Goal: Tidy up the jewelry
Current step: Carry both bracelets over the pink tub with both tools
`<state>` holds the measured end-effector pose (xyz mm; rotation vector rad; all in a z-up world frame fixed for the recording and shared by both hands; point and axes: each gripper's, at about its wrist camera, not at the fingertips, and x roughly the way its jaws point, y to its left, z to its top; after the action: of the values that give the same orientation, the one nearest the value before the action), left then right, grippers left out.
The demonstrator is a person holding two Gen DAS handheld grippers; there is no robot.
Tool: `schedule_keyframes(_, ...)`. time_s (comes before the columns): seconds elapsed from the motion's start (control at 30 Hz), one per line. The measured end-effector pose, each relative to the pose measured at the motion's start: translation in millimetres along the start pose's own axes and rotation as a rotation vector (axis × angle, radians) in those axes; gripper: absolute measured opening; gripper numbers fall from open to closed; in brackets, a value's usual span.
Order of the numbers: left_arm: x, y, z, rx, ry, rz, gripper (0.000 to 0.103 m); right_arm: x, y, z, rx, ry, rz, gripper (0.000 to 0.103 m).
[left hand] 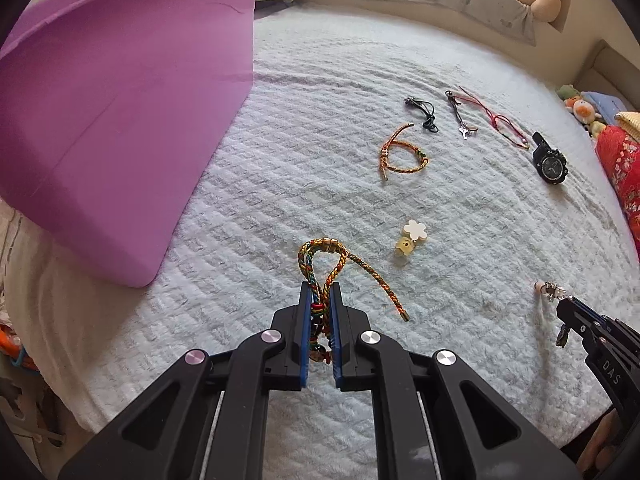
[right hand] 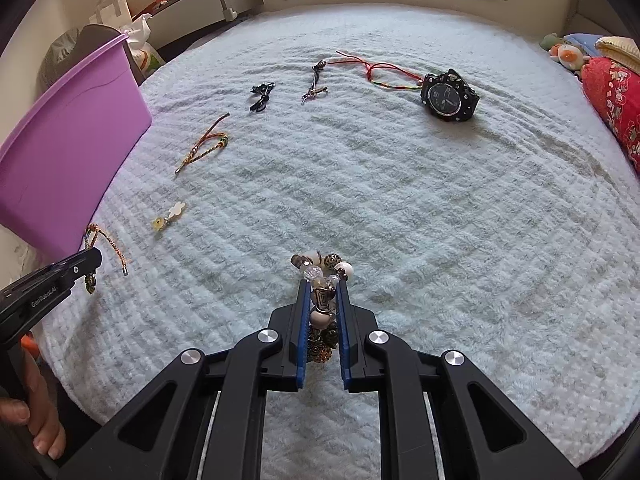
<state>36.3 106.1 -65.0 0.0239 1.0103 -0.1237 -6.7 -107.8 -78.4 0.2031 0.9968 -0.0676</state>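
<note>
My left gripper [left hand: 320, 288] is shut on a multicoloured braided bracelet [left hand: 328, 250] and holds it just above the pale blue blanket [left hand: 304, 152]. My right gripper [right hand: 323, 285] is shut on a beaded bracelet [right hand: 322, 266] of white, brown and clear beads. A purple bin [left hand: 108, 120] stands at the left, close to my left gripper; it also shows in the right wrist view [right hand: 68, 152]. Loose on the blanket lie an orange braided bracelet [left hand: 402, 154], a flower charm [left hand: 410, 236], a black cord [left hand: 424, 114], a keyring pendant [left hand: 460, 118], a red string bracelet [left hand: 500, 124] and a black watch [left hand: 550, 162].
A red patterned cushion [right hand: 616, 96] and plush toys [right hand: 566, 54] lie at the right edge of the bed. A shelf and a white bag [right hand: 120, 16] stand beyond the bin. The bed's near edge drops off at the left.
</note>
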Motion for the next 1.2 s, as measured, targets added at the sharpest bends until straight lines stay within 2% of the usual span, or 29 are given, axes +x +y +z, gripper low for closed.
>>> schedule_keyframes(0.4, -58.3, -8.6, 19.5, -0.007, -0.067, -0.04, 0.009, -38.3, 5.4, 21.6, -0.015, -0.049, 0.042, 0.012)
schedule_keyframes(0.63, -96.8, -3.5, 41.2, -0.031, -0.115, -0.046, 0.009, -66.1, 26.7, 47.8, -0.051, -0.099, 0.091, 0.012)
schedule_keyframes(0.93, -143.5, 29.3, 81.3, -0.086, -0.201, -0.01, 0.009, -92.8, 87.3, 97.7, -0.155, -0.166, 0.206, 0.012)
schedule_keyframes(1.2, -169.0, 87.5, 109.9, -0.175, -0.246, 0.07, 0.009, -104.6, 164.8, 146.0, -0.263, -0.212, 0.345, 0.012)
